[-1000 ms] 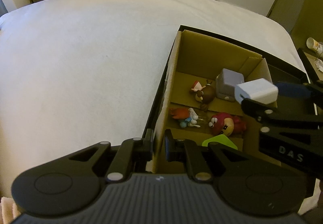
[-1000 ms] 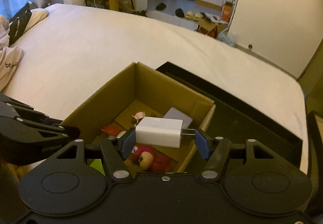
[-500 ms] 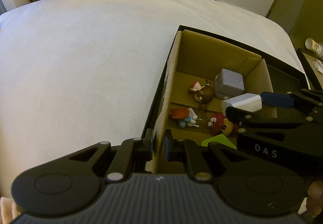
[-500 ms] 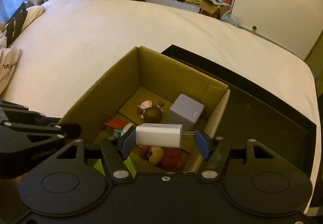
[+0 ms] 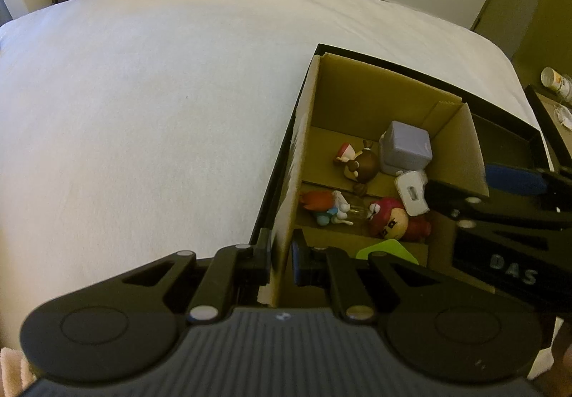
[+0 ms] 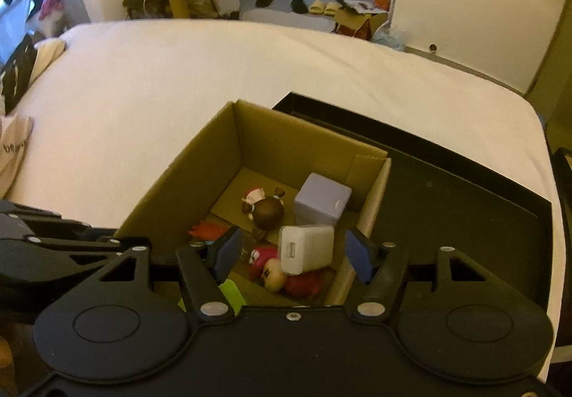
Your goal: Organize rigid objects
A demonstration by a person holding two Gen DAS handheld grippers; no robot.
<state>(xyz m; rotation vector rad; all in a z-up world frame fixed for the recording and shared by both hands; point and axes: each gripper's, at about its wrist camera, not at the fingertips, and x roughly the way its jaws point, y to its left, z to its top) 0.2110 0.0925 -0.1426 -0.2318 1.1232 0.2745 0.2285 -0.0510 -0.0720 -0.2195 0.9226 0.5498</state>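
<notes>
An open cardboard box (image 6: 200,179) stands in a black tray (image 6: 447,189) on the bed. My left gripper (image 5: 282,247) is shut on the box's near wall (image 5: 296,154). My right gripper (image 6: 295,254) hangs over the box with its jaws opening. The white charger (image 6: 307,248) sits tilted between the blue pads (image 6: 228,250), with a gap on both sides. It lies against a red-haired figurine (image 6: 275,272). In the left wrist view the charger (image 5: 412,191) sits just below the lavender cube (image 5: 405,147).
The box also holds a brown-haired figurine (image 6: 266,209), an orange and blue toy (image 5: 323,206) and a green piece (image 5: 388,250). A white sheet (image 5: 143,111) covers the bed to the left. Clothing (image 6: 14,143) lies at the bed's far left edge.
The right gripper has lowered into the box and opened. The charger has left its pads and tipped down onto the toys. The left gripper has kept its hold on the box wall.
</notes>
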